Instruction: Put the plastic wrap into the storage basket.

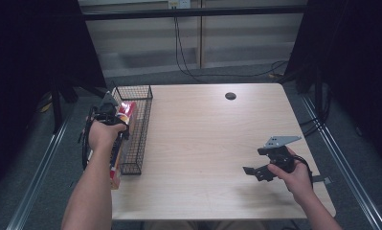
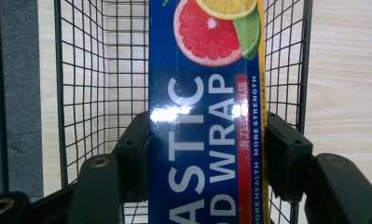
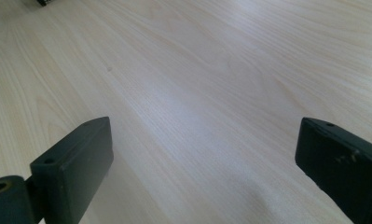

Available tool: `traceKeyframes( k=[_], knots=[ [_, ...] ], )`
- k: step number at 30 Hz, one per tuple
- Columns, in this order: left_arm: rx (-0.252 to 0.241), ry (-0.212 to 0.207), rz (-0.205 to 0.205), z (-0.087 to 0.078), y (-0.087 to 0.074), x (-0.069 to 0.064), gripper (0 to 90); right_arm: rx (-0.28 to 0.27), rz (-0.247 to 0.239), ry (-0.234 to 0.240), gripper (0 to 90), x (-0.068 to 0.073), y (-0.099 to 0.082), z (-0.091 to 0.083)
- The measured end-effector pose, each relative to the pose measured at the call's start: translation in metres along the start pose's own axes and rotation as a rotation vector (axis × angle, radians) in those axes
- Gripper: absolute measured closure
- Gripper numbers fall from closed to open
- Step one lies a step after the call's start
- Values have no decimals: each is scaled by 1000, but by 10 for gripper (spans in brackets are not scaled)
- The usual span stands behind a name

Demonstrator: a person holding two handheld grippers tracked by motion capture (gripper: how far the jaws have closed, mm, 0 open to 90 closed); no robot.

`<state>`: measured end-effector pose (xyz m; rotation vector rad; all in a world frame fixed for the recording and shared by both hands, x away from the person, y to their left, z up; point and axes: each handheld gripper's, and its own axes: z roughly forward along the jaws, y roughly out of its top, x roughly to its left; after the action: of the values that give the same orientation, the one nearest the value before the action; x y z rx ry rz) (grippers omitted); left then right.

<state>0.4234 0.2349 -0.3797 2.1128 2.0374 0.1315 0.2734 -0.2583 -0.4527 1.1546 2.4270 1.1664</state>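
At about nine o'clock on the table [image 1: 203,143], the left gripper [image 2: 207,140] clamps its jaws on both long sides of a blue plastic wrap box [image 2: 204,116], holding it over the black wire basket [image 1: 137,129] at the table's left edge. At four o'clock, the right gripper [image 1: 255,171] hovers above bare wood, jaws spread wide and holding nothing.

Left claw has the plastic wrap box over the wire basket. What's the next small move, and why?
Probably lower it, then release: the left claw clamps the plastic wrap box lengthwise above the wire basket, whose bare floor shows beneath.
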Motion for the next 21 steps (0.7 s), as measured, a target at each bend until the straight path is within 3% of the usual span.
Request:
traceKeyframes(
  k=[21],
  knots=[
    [25, -3, -14, 11, 0, 2, 422, 2, -1, -2, 40, 0, 0, 0]
  ],
)
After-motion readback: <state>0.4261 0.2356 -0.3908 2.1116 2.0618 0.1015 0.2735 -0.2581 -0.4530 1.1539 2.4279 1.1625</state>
